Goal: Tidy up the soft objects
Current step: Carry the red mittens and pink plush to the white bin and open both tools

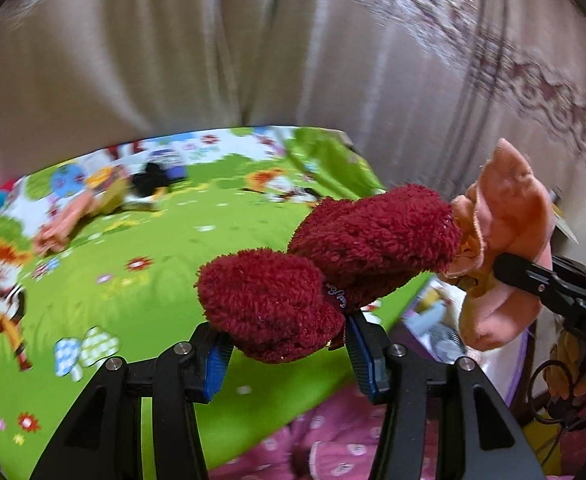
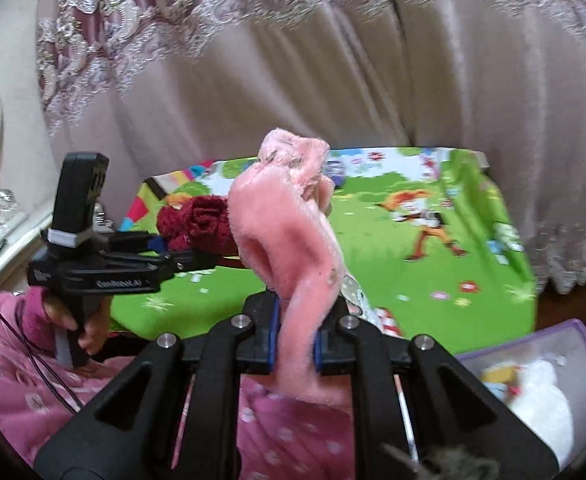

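Note:
My left gripper is shut on a fluffy dark red sock bundle, held up above the green cartoon mat. In the right wrist view that red bundle shows at the left, with the left gripper gripped by a hand. My right gripper is shut on a soft pink plush cloth that stands up between its blue pads. The same pink cloth shows at the right of the left wrist view, touching the red bundle, with the right gripper's finger on it.
A clear purple-rimmed bin with white and yellow plush things sits at lower right. Blurred pink, yellow and black soft items lie at the mat's far side. Beige curtains hang behind. Pink patterned clothing fills the near foreground.

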`<state>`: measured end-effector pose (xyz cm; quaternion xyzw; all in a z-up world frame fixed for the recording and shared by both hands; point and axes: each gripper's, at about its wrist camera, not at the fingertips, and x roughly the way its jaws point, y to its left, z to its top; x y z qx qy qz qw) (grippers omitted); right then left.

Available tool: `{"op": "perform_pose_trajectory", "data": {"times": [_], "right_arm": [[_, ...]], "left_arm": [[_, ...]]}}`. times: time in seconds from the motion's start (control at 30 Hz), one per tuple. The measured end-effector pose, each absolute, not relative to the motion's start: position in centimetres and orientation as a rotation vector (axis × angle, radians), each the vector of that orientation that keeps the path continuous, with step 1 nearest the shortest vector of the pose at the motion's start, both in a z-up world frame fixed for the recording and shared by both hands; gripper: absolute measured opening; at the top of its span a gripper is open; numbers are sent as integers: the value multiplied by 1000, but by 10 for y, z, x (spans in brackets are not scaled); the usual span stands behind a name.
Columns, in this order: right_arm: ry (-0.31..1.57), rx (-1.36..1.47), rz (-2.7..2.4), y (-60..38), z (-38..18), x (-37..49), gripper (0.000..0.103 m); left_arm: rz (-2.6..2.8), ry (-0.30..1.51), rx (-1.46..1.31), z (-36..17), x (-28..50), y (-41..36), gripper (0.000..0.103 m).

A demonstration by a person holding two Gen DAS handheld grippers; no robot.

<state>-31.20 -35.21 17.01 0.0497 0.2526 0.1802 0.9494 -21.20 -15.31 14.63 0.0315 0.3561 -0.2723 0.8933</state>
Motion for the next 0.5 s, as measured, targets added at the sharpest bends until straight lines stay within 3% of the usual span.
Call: {"op": "perform_pose_trajectory", "data": {"times": [0.5], "right_arm": [[443, 202, 10, -478, 175, -388, 16]], "left_arm": [[-917, 810, 183, 154, -240, -292, 52]]}}
